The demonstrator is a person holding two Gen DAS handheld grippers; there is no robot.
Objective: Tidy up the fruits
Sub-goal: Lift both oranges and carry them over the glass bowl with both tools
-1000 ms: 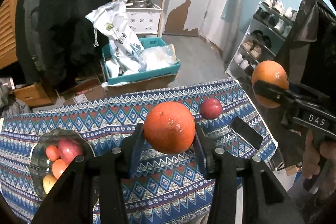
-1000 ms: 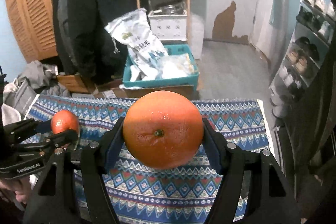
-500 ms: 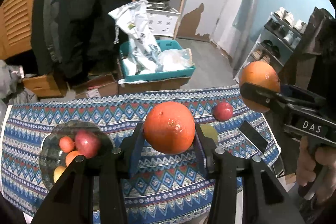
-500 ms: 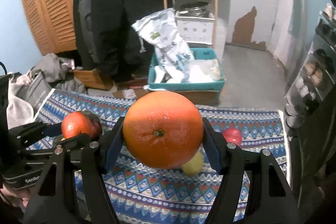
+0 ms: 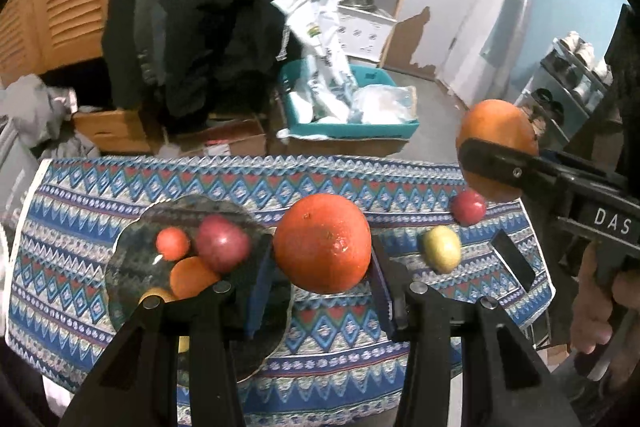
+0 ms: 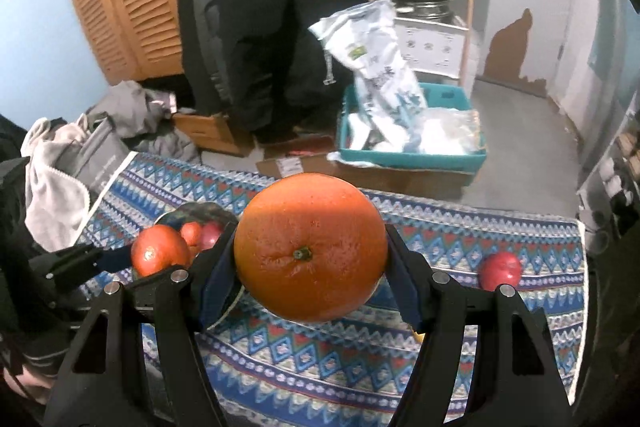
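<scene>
Two oranges ride above the worktop (image 5: 320, 183), bowl (image 5: 132, 259) lower left

Your left gripper (image 5: 322, 267), jaws clamped on its orange (image 5: 322, 243), hangs nearer; your right gripper (image 6: 308, 279) grips the bigger orange (image 6: 310, 253)

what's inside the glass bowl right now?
The glass bowl holds a small red-orange fruit, a dark red apple, an orange fruit and something yellow, mostly hidden behind the left gripper.

The right gripper (image 6: 310, 259) clamps a large orange (image 6: 310, 253) above the patterned tablecloth (image 6: 340, 367); a red apple (image 6: 500, 270) lies beyond.
</scene>
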